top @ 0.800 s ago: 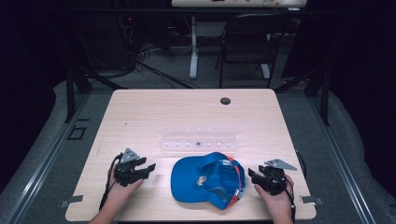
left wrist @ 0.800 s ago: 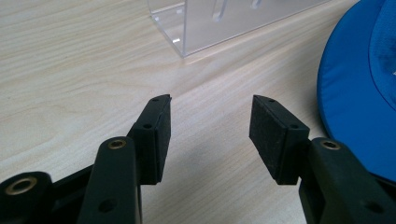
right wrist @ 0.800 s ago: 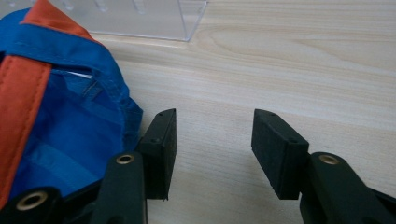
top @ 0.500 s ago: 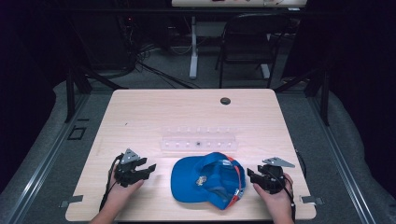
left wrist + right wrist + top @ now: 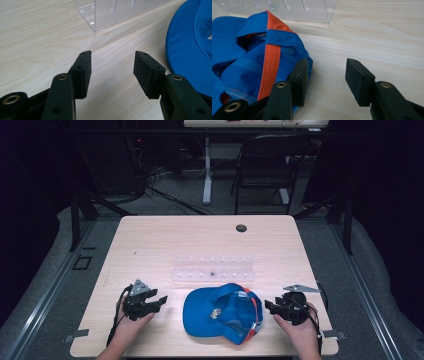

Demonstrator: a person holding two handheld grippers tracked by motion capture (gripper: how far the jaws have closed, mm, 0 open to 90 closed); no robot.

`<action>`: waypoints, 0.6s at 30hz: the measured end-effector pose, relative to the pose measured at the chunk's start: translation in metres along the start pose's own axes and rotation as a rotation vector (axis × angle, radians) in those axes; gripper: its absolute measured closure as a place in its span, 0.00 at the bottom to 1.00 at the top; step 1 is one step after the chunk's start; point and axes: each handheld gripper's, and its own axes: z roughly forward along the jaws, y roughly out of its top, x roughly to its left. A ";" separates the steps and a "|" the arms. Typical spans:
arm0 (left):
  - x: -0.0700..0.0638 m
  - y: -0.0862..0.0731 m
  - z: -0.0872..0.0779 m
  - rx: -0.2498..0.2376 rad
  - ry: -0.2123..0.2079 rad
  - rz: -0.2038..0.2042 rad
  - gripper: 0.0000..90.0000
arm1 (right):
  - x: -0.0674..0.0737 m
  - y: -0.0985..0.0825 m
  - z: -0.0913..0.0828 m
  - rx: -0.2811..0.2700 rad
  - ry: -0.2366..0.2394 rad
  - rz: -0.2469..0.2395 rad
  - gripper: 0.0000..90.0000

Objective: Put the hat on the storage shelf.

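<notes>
Flanking: left gripper (image 5: 161,299) and right gripper (image 5: 268,306), jaws spread, empty
Between: blue cap (image 5: 222,311), probably next grab

Blue cap (image 5: 222,312) — orange trim, pale wood-grain table (image 5: 200,240), clear rack (image 5: 212,272), black tools

High view: table (image 5: 165,245) evenly lit from above, surroundings near black, floor dim. Picture soft, low detail; cap (image 5: 222,312) colours saturated. Shadows under hands faint. Gripper views: bright, diffuse light, wood grain sharp at mid-distance, black jaws close to lens slightly soft. Clear rack (image 5: 117,12) shows pale glare on edges, soft shadow beside it. Slight wide-angle stretch at edges.
</notes>
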 end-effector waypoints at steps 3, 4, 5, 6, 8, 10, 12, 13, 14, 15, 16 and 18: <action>0.000 0.000 0.000 0.000 0.001 -0.001 0.54 | 0.000 0.002 -0.002 0.012 0.013 0.013 0.60; 0.000 0.000 0.000 -0.001 0.001 -0.001 0.54 | 0.001 0.003 -0.003 0.009 0.022 0.016 0.61; 0.000 0.000 0.000 0.000 0.000 -0.003 0.54 | 0.001 0.005 -0.005 0.017 0.027 0.017 0.61; 0.000 0.000 0.000 0.000 0.001 -0.001 0.54 | 0.002 0.006 -0.005 0.016 0.034 0.020 0.61; 0.001 0.000 0.000 0.000 -0.002 -0.001 0.54 | 0.003 0.009 -0.008 0.032 0.054 0.024 0.62; 0.000 0.000 0.000 0.001 -0.001 -0.001 0.54 | 0.005 0.012 -0.009 0.042 0.066 0.027 0.62; 0.000 0.000 0.000 0.001 -0.002 0.000 0.54 | 0.006 0.015 -0.010 0.056 0.080 0.022 0.63; 0.000 0.000 0.000 0.003 -0.001 0.001 0.54 | 0.007 0.016 -0.010 0.059 0.089 0.027 0.63; 0.000 0.000 0.000 0.004 -0.002 0.000 0.54 | 0.009 0.019 -0.012 0.077 0.120 0.029 0.64; 0.000 0.000 0.000 0.004 -0.002 0.000 0.54 | 0.009 0.019 -0.012 0.077 0.120 0.029 0.64; 0.000 0.000 0.000 0.005 -0.001 -0.001 0.54 | 0.009 0.020 -0.013 0.080 0.128 0.030 0.64; 0.000 0.000 0.000 0.002 -0.002 0.000 0.54 | 0.011 0.023 -0.014 0.087 0.164 0.035 0.64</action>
